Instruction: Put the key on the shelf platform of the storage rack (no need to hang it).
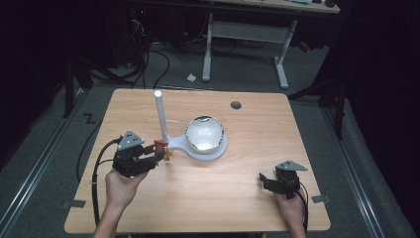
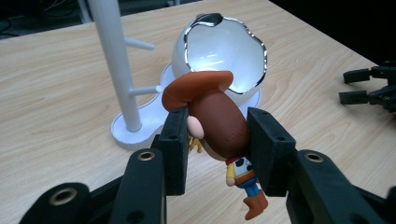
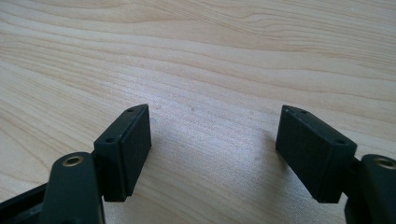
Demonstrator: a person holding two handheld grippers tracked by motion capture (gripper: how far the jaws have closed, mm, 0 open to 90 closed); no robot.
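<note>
A small cowboy figure [image 2: 219,126] with a brown hat, cow-print vest and orange boots hangs head-up between the jaws of my left gripper [image 2: 217,140], which is shut on its head. In the high view the left gripper [image 1: 157,151] holds the figure [image 1: 162,148] just left of the white stand's base. The white stand [image 1: 161,116] has an upright post with short pegs and a cracked-egg-shaped white bowl [image 1: 204,133] with a silver rim. My right gripper [image 1: 263,180] rests low over bare wood at the front right, open, with nothing between its pads [image 3: 128,144].
The wooden table [image 1: 237,188] has a round cable hole [image 1: 236,105] at the back right. In the left gripper view the right gripper [image 2: 373,86] lies far off at the right edge. Cables trail off the table's left side. Another desk frame stands behind on the floor.
</note>
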